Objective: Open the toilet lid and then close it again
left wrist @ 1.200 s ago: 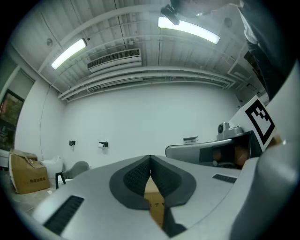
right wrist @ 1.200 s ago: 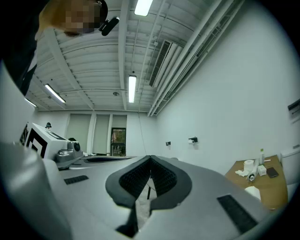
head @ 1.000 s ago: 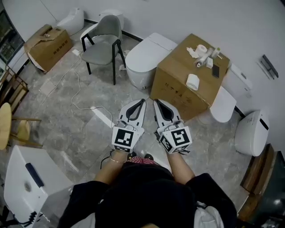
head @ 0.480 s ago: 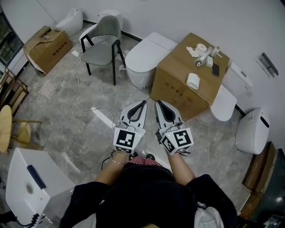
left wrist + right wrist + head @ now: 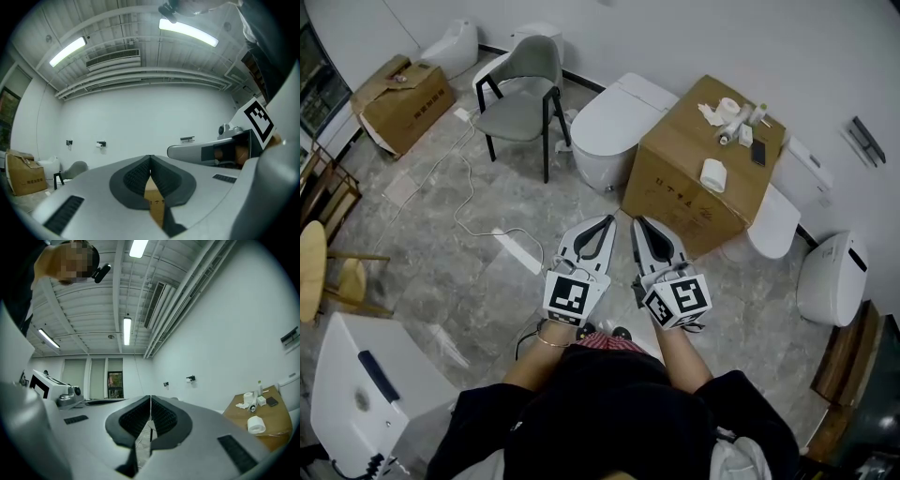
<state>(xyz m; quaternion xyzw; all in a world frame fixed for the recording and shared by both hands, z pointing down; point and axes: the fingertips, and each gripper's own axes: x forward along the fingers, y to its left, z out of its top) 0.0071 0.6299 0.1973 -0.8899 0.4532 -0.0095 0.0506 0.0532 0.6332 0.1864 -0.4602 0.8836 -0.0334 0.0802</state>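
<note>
both hand-held grippers sit slightly lower and further right in the head view than a second ago, still side by side, near each other but apart. left hand-held gripper (image 5: 608, 219): jaws closed, pads meeting at the tips, nothing held. right hand-held gripper (image 5: 636, 221): jaws likewise closed and empty. each carries one marker cube at its rear.

one toilet (image 5: 605, 141) stands ahead of the left hand-held gripper, well apart from it; its toilet lid (image 5: 623, 103) is down. three more white toilets are in view: one to the right behind the box (image 5: 773, 220), one further right (image 5: 830, 281), one far ahead to the left (image 5: 450, 42). a white shape behind the chair is too hidden to tell.

two cardboard boxes: a large box (image 5: 684, 187) just ahead of the right hand-held gripper, beside the toilet, and a small box (image 5: 398, 98) far to the left. on the large box: two tissue rolls (image 5: 712, 175), one dark phone (image 5: 757, 152), and small bottles too small to count. one grey chair (image 5: 520, 84) stands ahead and left of the left hand-held gripper. one white cable (image 5: 469, 220) lies on the floor to its left.
</note>
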